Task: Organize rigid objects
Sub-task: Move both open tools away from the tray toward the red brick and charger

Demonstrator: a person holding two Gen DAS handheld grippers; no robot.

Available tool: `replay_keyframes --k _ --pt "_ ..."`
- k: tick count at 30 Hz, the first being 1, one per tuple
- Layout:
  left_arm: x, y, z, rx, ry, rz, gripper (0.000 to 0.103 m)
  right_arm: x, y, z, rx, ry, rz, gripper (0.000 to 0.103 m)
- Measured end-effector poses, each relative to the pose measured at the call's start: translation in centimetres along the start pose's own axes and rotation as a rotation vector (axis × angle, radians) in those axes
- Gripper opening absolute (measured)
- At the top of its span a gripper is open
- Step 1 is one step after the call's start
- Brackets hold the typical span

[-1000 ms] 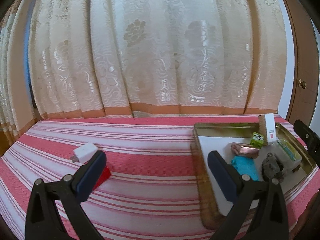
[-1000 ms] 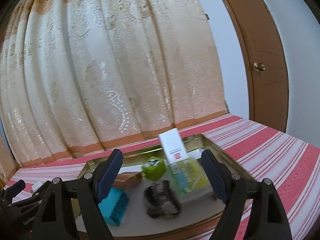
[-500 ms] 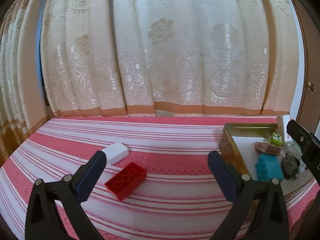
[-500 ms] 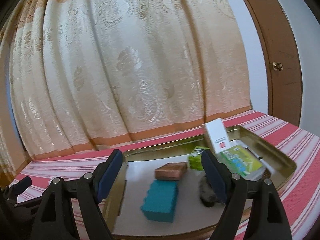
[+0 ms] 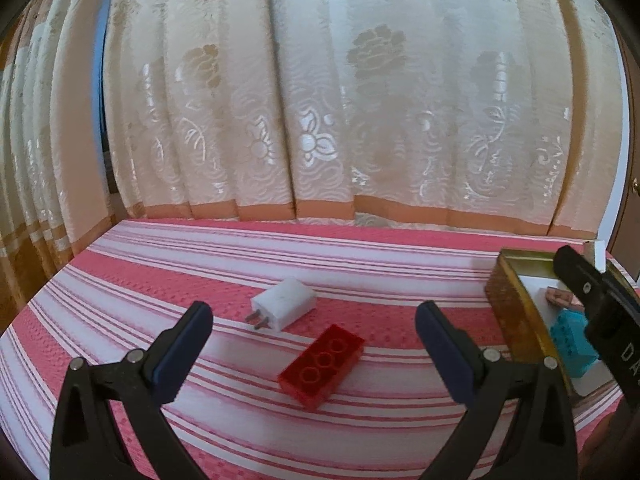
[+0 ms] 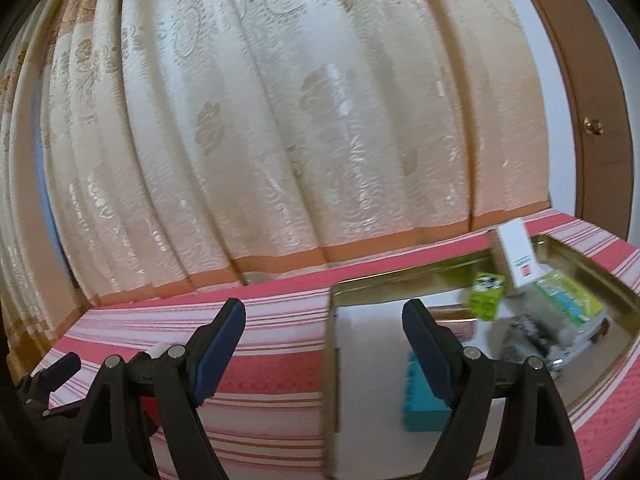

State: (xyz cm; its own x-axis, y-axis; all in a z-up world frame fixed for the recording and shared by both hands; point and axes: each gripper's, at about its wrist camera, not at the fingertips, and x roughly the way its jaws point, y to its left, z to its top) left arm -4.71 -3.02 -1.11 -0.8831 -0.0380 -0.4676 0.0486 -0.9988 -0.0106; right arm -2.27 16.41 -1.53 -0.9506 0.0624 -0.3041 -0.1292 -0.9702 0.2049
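Soft, even daylight glows through cream patterned curtain (image 5: 340,120) from behind. Shadows faint under red plastic building brick (image 5: 322,366) and white plug-in charger (image 5: 285,307). Left wrist view sharp. Right wrist view motion-blurred, worst at gold metal tray (image 6: 400,280). Fisheye bends edges; dark vignette in corners.

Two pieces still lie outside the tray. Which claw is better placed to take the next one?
Left. The red brick and white charger lie on the striped cloth straight ahead of the open left claw. The open right claw faces the tray edge instead.
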Motion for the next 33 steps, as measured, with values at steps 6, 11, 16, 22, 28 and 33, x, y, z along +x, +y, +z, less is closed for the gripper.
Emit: replay_keyframes --k 6,11,16,22,28,33 --pt "0.7 1.6 0.2 -0.003 0.009 0.029 0.103 0.8 2.1 -0.2 -0.005 0.021 0.037 0.083" --pt "1.6 2.9 0.5 -0.018 0.03 0.043 0.103 1.6 3.4 -0.4 -0.004 0.043 0.059 0.083" --pt "2.2 4.1 0.7 -0.015 0.04 0.063 0.103 2.7 4.4 -0.8 -0.005 0.076 0.076 0.083" --pt "3.2 7.1 1.1 -0.025 0.086 0.115 0.103 4.2 5.9 -1.2 -0.043 0.14 0.101 0.083" --pt "3.9 10.5 1.6 -0.047 0.123 0.234 0.103 6.6 6.7 -1.9 -0.04 0.284 0.137 0.083" --pt "4.4 11.9 1.5 -0.062 0.147 0.283 0.103 6.7 8.2 -2.7 -0.069 0.34 0.201 0.083"
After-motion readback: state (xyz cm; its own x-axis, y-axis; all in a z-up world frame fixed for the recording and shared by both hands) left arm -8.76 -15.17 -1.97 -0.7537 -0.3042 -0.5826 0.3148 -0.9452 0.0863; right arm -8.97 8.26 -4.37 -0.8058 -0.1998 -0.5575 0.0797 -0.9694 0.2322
